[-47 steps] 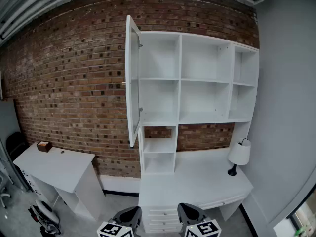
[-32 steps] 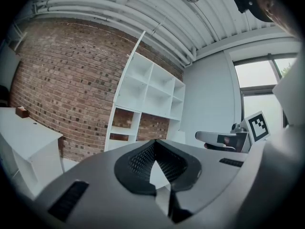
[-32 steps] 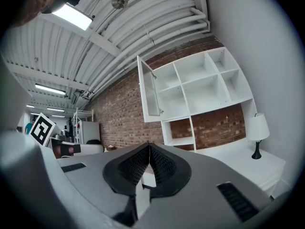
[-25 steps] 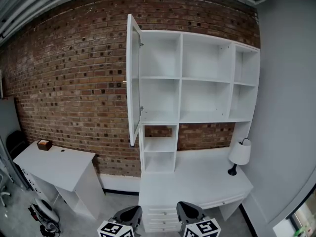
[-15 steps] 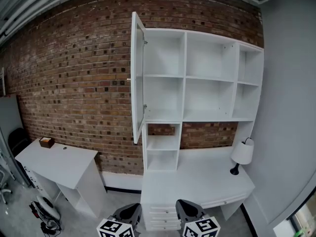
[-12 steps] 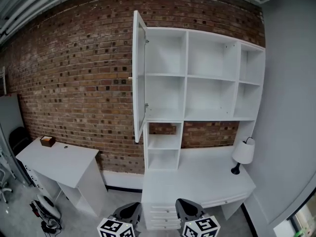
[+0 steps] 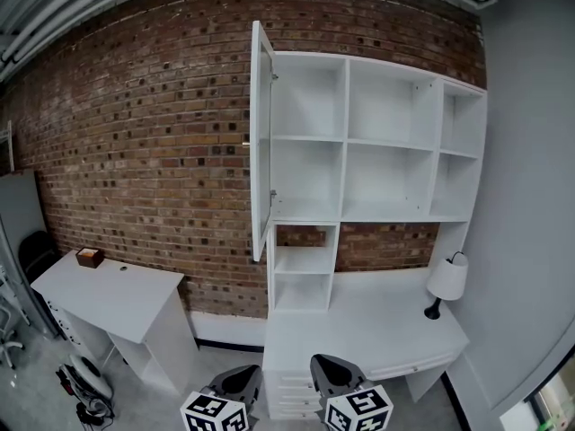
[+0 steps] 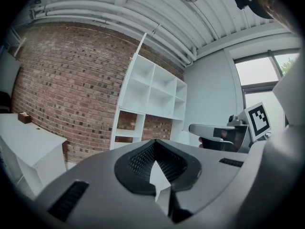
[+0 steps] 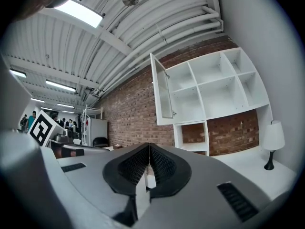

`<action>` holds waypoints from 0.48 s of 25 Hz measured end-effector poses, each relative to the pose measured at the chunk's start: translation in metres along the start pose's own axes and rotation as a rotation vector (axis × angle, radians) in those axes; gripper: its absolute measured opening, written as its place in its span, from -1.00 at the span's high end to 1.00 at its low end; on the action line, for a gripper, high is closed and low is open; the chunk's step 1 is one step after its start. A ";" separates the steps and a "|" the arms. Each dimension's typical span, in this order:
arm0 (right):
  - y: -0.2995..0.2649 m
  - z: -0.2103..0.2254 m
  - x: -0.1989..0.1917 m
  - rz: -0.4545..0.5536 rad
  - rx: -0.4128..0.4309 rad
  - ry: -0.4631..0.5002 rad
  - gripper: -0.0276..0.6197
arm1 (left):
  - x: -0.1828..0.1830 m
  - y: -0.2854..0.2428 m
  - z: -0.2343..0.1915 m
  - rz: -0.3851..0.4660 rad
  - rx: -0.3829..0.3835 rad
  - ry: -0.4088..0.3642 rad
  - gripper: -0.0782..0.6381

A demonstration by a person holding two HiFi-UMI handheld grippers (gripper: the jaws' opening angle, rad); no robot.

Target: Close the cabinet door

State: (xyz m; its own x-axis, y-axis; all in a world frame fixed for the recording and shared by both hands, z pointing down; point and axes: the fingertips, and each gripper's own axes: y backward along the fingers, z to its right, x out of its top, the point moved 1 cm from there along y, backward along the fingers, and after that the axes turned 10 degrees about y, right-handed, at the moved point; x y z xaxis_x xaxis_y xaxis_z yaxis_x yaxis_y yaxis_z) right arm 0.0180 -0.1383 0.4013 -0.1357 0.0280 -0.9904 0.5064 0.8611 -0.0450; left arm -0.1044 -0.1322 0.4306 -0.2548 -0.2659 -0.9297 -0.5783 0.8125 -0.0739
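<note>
While cabinet door stands open, left gripper, right gripper half cropped, jaws together

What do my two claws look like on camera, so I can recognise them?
They match. The left claw and right claw each have a smooth grey moulded body with dark slots. Their black ribbed pads meet in a V. Each carries a white cube printed with black square markers.
</note>
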 end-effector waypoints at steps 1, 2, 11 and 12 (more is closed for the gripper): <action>-0.004 -0.001 0.002 0.001 0.005 0.003 0.83 | 0.002 0.000 -0.002 0.003 0.001 0.001 0.76; -0.008 -0.002 0.004 0.004 0.009 0.005 0.83 | 0.003 0.001 -0.004 0.006 0.002 0.002 0.76; -0.059 -0.001 0.020 0.043 0.015 0.000 0.82 | 0.018 0.004 -0.024 0.023 0.017 0.009 0.76; -0.064 -0.001 0.022 0.047 0.014 0.001 0.82 | 0.019 0.004 -0.026 0.025 0.020 0.010 0.76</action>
State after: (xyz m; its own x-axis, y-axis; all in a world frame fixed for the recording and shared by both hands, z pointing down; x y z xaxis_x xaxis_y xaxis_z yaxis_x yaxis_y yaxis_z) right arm -0.0183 -0.1920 0.3828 -0.1125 0.0690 -0.9913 0.5241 0.8517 -0.0002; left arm -0.1318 -0.1482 0.4218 -0.2765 -0.2503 -0.9279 -0.5563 0.8289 -0.0578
